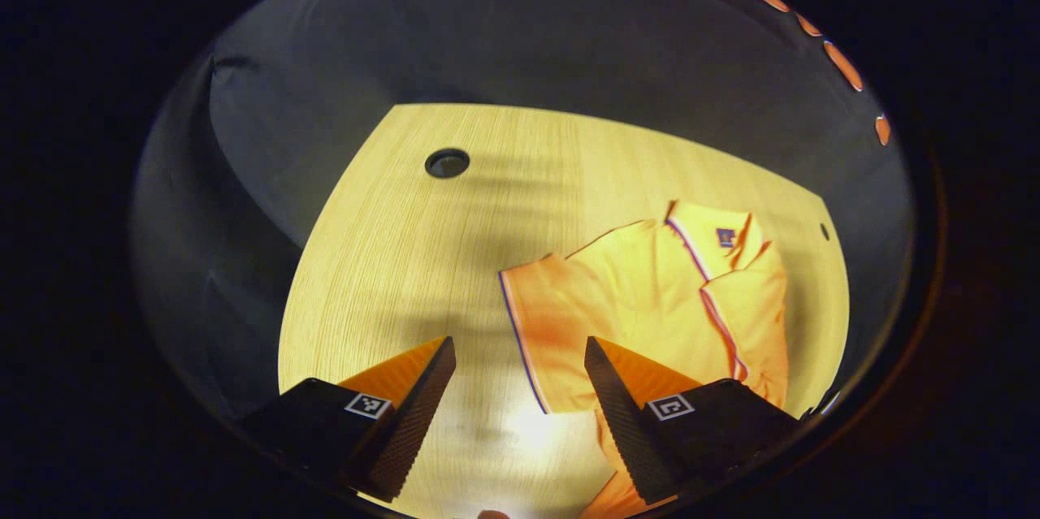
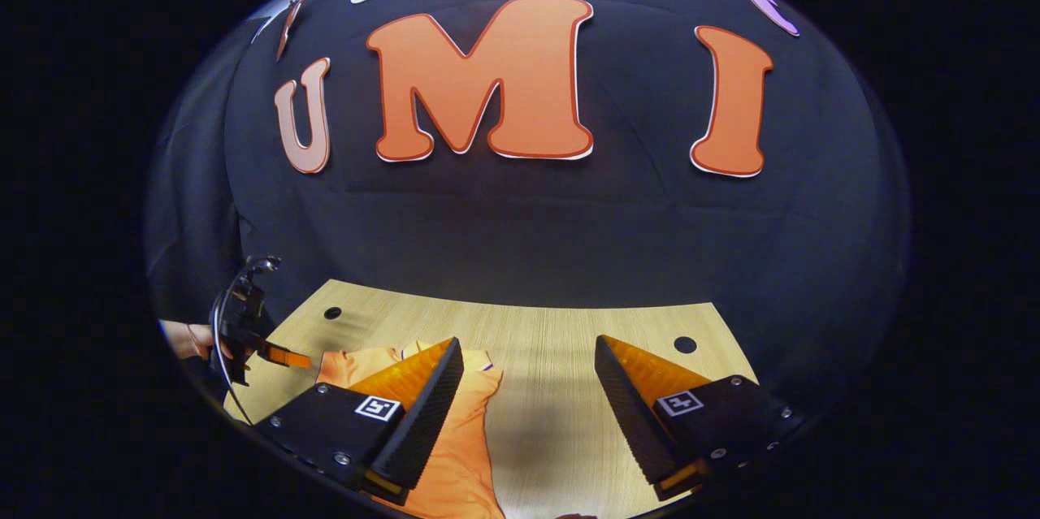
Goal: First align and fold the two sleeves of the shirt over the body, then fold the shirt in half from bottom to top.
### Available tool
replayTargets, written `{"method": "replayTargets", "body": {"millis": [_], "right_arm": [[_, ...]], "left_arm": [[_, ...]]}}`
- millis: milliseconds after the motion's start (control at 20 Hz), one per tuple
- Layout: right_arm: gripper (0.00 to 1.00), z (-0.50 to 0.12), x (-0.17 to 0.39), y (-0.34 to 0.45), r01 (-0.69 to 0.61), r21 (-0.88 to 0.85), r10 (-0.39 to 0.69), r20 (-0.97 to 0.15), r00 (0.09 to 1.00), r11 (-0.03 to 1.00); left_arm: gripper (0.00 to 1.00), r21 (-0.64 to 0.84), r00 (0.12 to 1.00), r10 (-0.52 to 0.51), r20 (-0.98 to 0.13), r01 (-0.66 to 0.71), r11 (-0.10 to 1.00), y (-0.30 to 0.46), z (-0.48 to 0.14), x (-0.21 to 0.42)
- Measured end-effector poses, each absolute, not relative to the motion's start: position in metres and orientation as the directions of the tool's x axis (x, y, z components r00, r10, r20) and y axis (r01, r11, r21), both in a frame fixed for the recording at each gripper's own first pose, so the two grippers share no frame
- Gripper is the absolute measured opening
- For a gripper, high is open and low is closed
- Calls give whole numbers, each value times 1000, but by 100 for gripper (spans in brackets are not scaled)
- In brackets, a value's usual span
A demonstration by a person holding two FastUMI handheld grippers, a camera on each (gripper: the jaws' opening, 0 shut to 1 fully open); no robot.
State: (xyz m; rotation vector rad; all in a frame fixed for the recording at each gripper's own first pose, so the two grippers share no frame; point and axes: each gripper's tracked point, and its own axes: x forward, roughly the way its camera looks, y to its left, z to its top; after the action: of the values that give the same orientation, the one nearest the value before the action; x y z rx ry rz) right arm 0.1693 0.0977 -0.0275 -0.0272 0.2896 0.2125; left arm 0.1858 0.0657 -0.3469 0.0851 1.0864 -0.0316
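An orange short-sleeved shirt (image 1: 650,291) with dark piping lies on the light wooden table (image 1: 422,259), its collar at the far end and one sleeve (image 1: 544,332) spread out to the left. My left gripper (image 1: 520,352) hangs open above that sleeve's hem, with nothing between its fingers. In the right gripper view the same shirt (image 2: 455,438) lies at the lower left, partly under my right gripper's left finger. My right gripper (image 2: 528,352) is open over bare table to the right of the shirt. The left gripper (image 2: 244,324), held by a hand, shows at the far left of that view.
The table has a round cable hole (image 1: 447,163) on its far side, and in the right gripper view two smaller holes (image 2: 685,344) near its back edge. Black cloth walls surround the table on all sides.
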Motion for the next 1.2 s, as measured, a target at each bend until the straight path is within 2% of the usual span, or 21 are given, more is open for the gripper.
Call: {"method": "replayTargets", "body": {"millis": [150, 400, 600, 700, 900, 1000, 1200], "right_arm": [[99, -33, 172, 93, -216, 36, 217, -299, 929, 976], [99, -46, 173, 76, -211, 45, 214, -330, 920, 977], [99, -53, 173, 73, -211, 59, 218, -351, 910, 976], [99, -55, 174, 72, -209, 70, 220, -358, 907, 975], [99, -54, 174, 71, -205, 68, 216, -351, 911, 976], [99, -51, 171, 68, -202, 62, 211, -352, 912, 977], [99, -48, 169, 63, -190, 63, 200, -338, 920, 980]], "left_arm": [[98, 98, 384, 66, -921, 66, 993, 69, -381, 188], [98, 95, 311, 84, -946, 20, 995, 73, -404, 188], [97, 89, 309, 77, -948, 26, 996, 69, -403, 190], [88, 84, 291, 67, -954, 46, 995, 59, -406, 189], [6, 54, 316, 44, -948, 22, 998, 45, -406, 193], [1, 31, 331, 27, -943, 6, 1000, 44, -406, 194], [1, -10, 366, -15, -931, 15, 1000, 39, -381, 194]]}}
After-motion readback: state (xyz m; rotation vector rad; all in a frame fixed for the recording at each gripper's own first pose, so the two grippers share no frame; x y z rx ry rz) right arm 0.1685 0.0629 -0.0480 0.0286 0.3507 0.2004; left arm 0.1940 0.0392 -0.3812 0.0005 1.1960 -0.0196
